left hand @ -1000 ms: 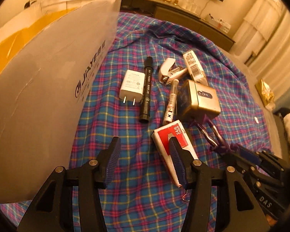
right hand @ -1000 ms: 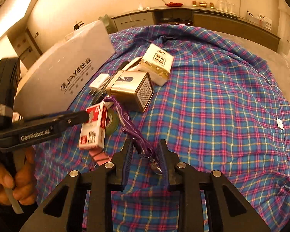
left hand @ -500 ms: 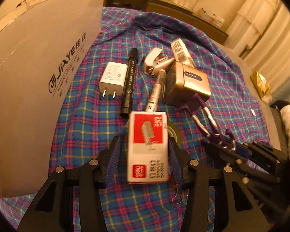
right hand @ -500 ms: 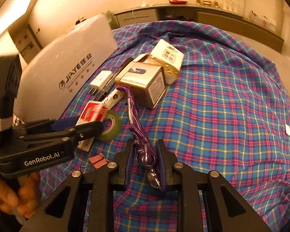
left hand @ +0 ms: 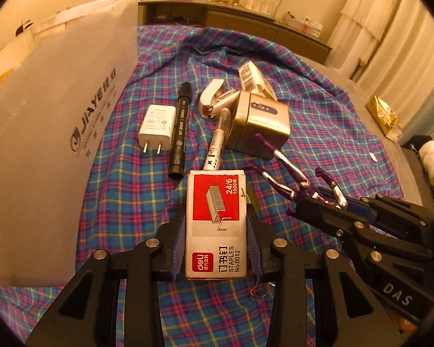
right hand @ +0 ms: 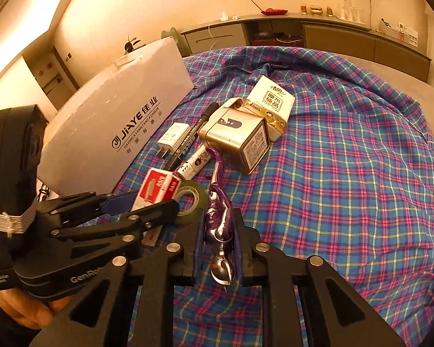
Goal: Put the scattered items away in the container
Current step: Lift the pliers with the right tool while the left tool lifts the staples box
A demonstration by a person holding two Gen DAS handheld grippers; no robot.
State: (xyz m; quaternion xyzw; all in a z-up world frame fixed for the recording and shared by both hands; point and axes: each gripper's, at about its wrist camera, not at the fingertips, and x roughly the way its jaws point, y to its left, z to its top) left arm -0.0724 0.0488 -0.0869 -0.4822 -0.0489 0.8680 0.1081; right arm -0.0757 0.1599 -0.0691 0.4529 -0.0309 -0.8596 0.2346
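My left tongs (left hand: 217, 240) pinch a red-and-white staple box (left hand: 216, 225) by its long sides, label up, lifted off the plaid cloth; my right tongs (right hand: 218, 245) clamp the head of purple-handled pliers (right hand: 217, 202), handles trailing toward a gold tin (left hand: 260, 124). Still lying on the cloth are a white charger (left hand: 156, 127), prongs toward me, a black marker (left hand: 180, 131) just beside it, a white pen (left hand: 217, 144), a white stapler (left hand: 214, 98), a cream carton (right hand: 272, 107) and a tape roll (right hand: 188, 199). The white box (left hand: 52, 133) stands at the left, its printed wall facing the items.
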